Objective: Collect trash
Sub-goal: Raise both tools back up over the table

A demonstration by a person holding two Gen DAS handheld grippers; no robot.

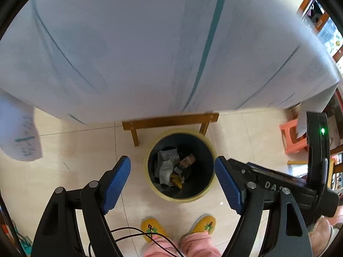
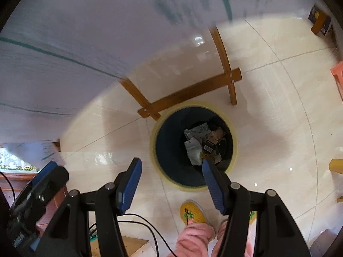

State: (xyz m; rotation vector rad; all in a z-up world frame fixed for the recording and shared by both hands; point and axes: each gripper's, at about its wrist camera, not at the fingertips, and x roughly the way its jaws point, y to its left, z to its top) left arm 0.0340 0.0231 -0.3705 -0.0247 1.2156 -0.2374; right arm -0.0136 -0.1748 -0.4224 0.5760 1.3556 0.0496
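A round bin with a yellow rim (image 1: 152, 189) and dark inside stands on the tiled floor under the table edge. It holds crumpled paper and wrappers (image 1: 171, 169). My left gripper (image 1: 172, 180) is open and empty, held high above the bin. The bin also shows in the right wrist view (image 2: 154, 167) with the same trash (image 2: 198, 143) inside. My right gripper (image 2: 171, 182) is open and empty, above the bin's near-left rim. The right gripper's body shows in the left wrist view (image 1: 300, 184).
A table under a white cloth with teal lines (image 1: 150, 42) fills the upper view; its wooden legs and crossbar (image 2: 188, 92) stand just behind the bin. The person's yellow slippers (image 1: 154, 229) are in front of it. An orange stool (image 1: 291, 137) stands right.
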